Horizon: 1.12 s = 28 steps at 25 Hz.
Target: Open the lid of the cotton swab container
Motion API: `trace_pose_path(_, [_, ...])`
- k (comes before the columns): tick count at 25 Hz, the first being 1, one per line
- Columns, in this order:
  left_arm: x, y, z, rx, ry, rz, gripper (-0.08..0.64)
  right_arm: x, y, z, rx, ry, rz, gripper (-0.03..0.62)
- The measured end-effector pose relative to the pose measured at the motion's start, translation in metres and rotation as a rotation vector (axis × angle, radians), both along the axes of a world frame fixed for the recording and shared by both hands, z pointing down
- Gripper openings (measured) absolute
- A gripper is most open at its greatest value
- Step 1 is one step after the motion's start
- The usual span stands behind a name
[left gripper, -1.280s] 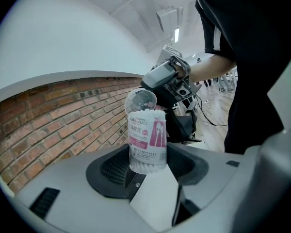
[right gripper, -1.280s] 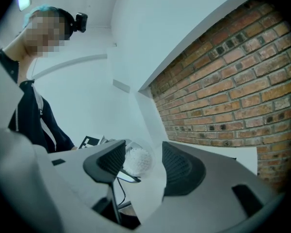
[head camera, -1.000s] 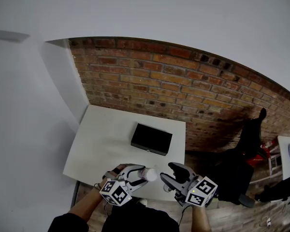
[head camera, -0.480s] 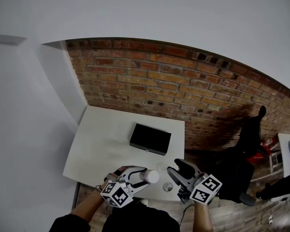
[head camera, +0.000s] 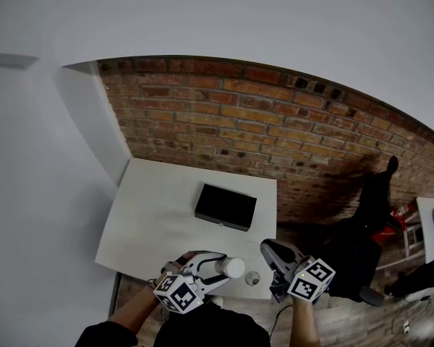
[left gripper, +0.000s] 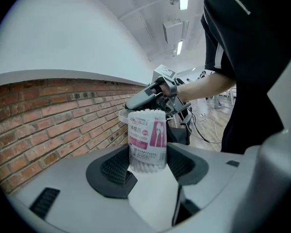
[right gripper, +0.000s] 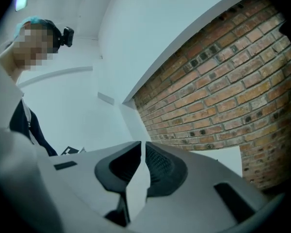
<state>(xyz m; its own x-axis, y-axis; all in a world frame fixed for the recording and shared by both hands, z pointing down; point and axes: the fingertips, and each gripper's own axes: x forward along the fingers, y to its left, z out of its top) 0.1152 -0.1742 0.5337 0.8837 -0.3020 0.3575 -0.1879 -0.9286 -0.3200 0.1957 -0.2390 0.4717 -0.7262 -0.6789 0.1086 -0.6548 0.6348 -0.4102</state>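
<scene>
The cotton swab container (left gripper: 147, 140) is a clear tub with a pink and white label, standing upright between my left gripper's (left gripper: 146, 160) dark pads, which are shut on its lower body. In the head view its white top (head camera: 233, 267) shows at the table's near edge, in front of the left gripper (head camera: 214, 264). My right gripper (head camera: 270, 249) is just to the right of the container, apart from it. Its jaws have just been closing and now nearly touch, with nothing between them (right gripper: 141, 152). From the left gripper view, the right gripper (left gripper: 146, 95) hangs close behind the container's top.
The white table (head camera: 159, 215) carries a black flat box (head camera: 226, 207) at its middle. A small round thing (head camera: 253, 279) lies at the table's near edge between the grippers. A brick wall (head camera: 275, 121) stands behind, with dark chairs at the right.
The right gripper's jaws went from wide open to shut on nothing, and it drifted a little to the right. The left gripper and the container shifted slightly right and nearer.
</scene>
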Motion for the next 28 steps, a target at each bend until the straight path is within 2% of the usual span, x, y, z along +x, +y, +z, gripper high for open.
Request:
trace_pose_path(4, [0.005,0.007,-0.008,-0.025,0.045,0.015,0.25,-0.001,-0.001,0.008,-0.019,0.007,0.002,0.037])
trace_pose_path(10, [0.013,0.015,-0.024,-0.057,0.116,0.029,0.25,-0.018,0.005,0.023,-0.032,0.068,-0.055,0.037])
trace_pose_path(16, [0.013,0.017,-0.027,-0.089,0.15,0.019,0.25,-0.021,0.005,0.021,-0.045,0.012,-0.069,0.037])
trace_pose_path(21, [0.007,0.004,-0.017,-0.12,0.159,-0.057,0.25,-0.004,-0.002,-0.002,0.024,-0.089,0.033,0.037])
trace_pose_path(25, [0.0,-0.011,-0.015,-0.19,0.216,-0.133,0.25,0.001,-0.002,-0.007,0.043,-0.082,0.054,0.037])
trace_pose_path(28, [-0.007,-0.021,-0.015,-0.213,0.241,-0.174,0.25,0.004,0.0,-0.007,0.048,-0.082,0.067,0.037])
